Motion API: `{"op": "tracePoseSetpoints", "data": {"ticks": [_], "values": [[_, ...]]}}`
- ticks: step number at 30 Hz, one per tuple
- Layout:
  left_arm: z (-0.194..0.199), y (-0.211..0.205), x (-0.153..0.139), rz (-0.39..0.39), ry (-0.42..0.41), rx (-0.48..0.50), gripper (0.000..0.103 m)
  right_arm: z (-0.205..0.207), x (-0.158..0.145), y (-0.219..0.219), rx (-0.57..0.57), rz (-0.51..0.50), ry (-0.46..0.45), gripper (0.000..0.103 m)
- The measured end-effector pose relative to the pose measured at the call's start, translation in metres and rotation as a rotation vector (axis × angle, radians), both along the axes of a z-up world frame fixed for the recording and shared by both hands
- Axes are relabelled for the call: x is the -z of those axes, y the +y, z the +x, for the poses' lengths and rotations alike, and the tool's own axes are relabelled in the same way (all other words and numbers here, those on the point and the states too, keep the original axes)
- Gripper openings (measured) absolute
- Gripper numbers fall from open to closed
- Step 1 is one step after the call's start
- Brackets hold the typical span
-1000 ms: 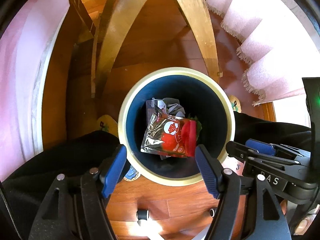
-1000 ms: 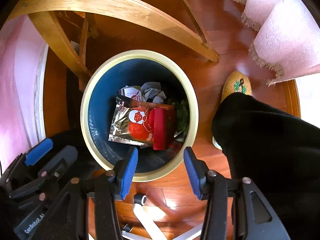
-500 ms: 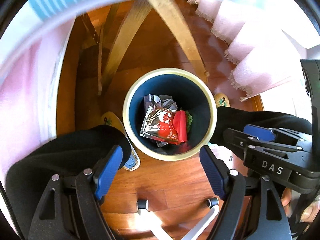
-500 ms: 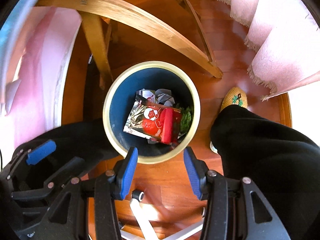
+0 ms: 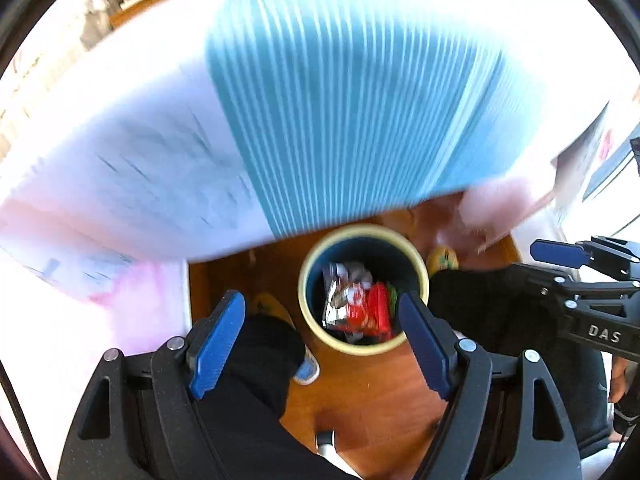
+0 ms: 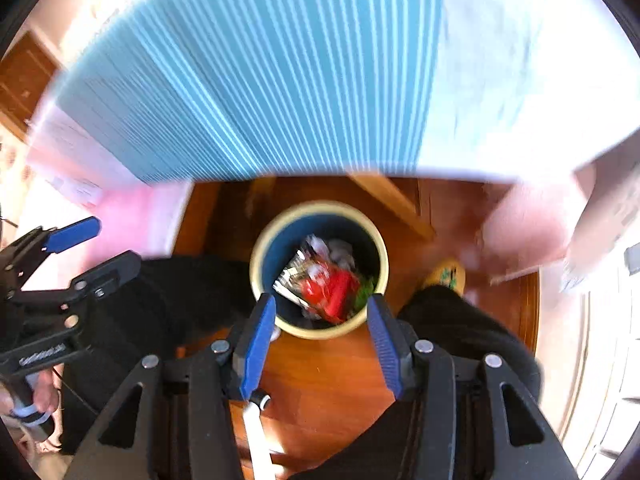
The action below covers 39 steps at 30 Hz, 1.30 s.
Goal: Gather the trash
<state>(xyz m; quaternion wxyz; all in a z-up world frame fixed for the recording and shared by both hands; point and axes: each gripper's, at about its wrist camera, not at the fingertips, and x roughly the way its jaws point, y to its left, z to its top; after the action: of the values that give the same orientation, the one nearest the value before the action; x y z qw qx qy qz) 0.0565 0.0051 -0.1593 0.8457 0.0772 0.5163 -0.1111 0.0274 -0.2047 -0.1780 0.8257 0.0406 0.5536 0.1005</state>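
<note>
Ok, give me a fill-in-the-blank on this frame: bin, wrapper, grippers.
1. The red and silver wrapper lies inside the ____.
2. The bin stands on a ____ floor.
3. Between the left gripper fingers there is ____.
4. The right gripper is ____.

Missing: bin; wooden; nothing; open

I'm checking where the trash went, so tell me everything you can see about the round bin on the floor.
The bin is round, with a pale yellow rim and a dark blue inside, and looks like plastic. It stands upright and lidless on the wooden floor, seen from above, below a table edge with a blue striped cloth. Inside lie a silver and red snack wrapper, crumpled pale paper and something green. Neither gripper touches it.
</note>
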Motion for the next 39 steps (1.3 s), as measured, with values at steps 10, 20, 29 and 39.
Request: {"op": "tracePoseSetpoints", "data": {"ticks": [10, 20, 29, 39], "values": [[-0.011, 0.004, -0.102, -0.055, -0.158, -0.093, 0.078, -0.020, -0.118, 0.009, -0.002, 0.051, -0.246, 0.048], [-0.034, 0.013, -0.146, -0.068, -0.281, -0.235, 0.078, -0.038, -0.172, 0.017, 0.022, 0.036, -0.432, 0.048], [-0.041, 0.006, -0.164, -0.077, -0.326, -0.270, 0.078, -0.045, -0.196, 0.033, 0.000, -0.013, -0.535, 0.048], [-0.044, -0.005, -0.179, -0.080, -0.371, -0.273, 0.078, -0.046, -0.209, 0.030, 0.002, -0.001, -0.571, 0.049]]}}
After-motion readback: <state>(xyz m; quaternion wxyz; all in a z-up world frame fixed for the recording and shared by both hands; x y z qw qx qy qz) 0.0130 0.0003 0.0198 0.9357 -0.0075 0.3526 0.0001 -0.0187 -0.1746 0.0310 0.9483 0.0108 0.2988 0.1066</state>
